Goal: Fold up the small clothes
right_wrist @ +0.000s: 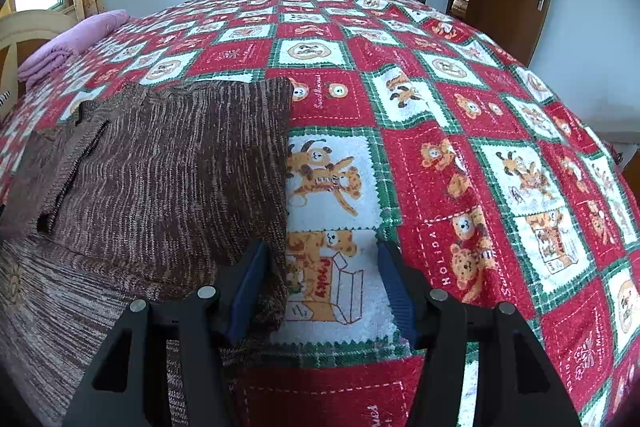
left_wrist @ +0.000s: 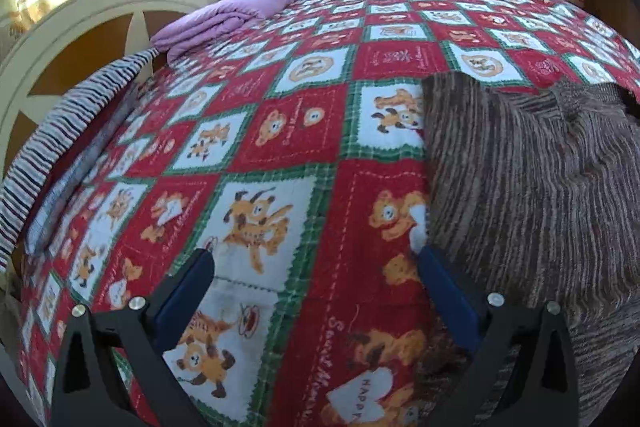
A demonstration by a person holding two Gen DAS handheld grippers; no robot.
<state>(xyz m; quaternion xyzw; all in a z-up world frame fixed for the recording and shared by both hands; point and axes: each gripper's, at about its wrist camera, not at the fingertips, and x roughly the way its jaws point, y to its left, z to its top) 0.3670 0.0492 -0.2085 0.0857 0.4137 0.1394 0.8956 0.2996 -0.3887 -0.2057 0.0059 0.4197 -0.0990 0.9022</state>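
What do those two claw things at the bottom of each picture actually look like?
Both look alike. The left gripper and the right gripper each have two black angular arms with triangular cut-outs and round silver bolt heads. Each arm ends in a flat dark-blue finger pad with a ribbed face. No cables, markings or sleeves show.

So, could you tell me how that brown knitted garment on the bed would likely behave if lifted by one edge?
The brown knitted garment would probably flop and drape, since its folded layers already sag softly on the bedspread. The thick ribbed knit suggests moderate weight and good grip, not slippery. Its folded flap may well fall open when raised.
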